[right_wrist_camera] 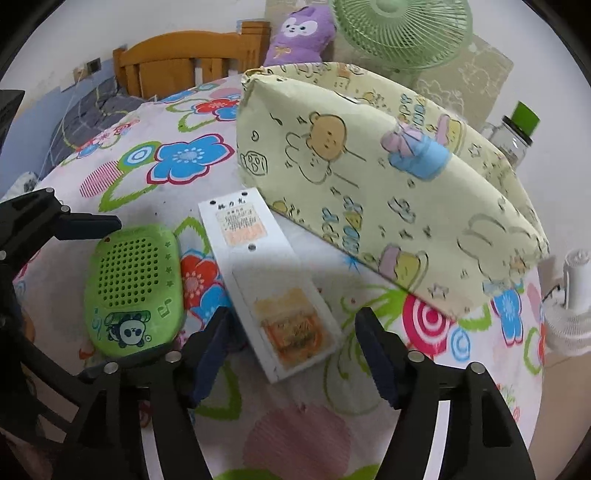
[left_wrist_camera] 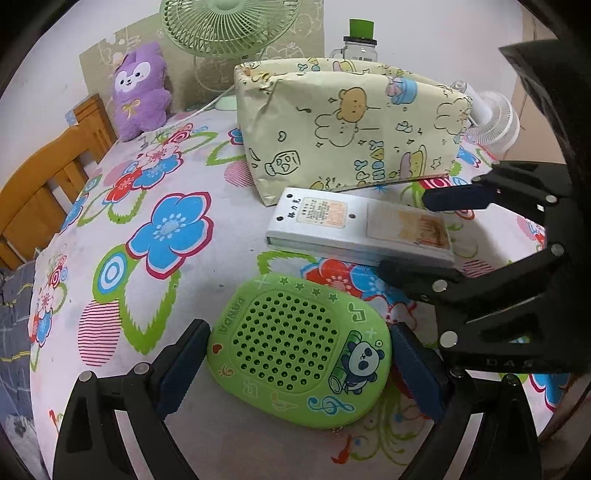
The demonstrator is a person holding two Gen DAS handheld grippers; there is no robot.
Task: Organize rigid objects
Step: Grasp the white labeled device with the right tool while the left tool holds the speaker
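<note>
A green panda speaker case (left_wrist_camera: pixel 299 354) lies flat on the floral tablecloth (left_wrist_camera: pixel 147 229). My left gripper (left_wrist_camera: pixel 299 350) is shut on it, one pad against each long side. Just behind it lies a long white box (left_wrist_camera: pixel 354 229) with labels on top. My right gripper (left_wrist_camera: pixel 415 236) straddles that box's near end. In the right wrist view the white box (right_wrist_camera: pixel 273 280) runs between the fingers of my right gripper (right_wrist_camera: pixel 293 332), which is open with a gap on the right side. The green case (right_wrist_camera: pixel 135 291) sits to its left.
A pale yellow cartoon-print pouch (left_wrist_camera: pixel 351 129) stands right behind the white box. Further back are a green fan (left_wrist_camera: pixel 225 26), a purple plush (left_wrist_camera: pixel 140 92), a glass jar with a green lid (left_wrist_camera: pixel 360 40) and a small white fan (left_wrist_camera: pixel 495 122). Wooden furniture (left_wrist_camera: pixel 48 184) borders the left edge.
</note>
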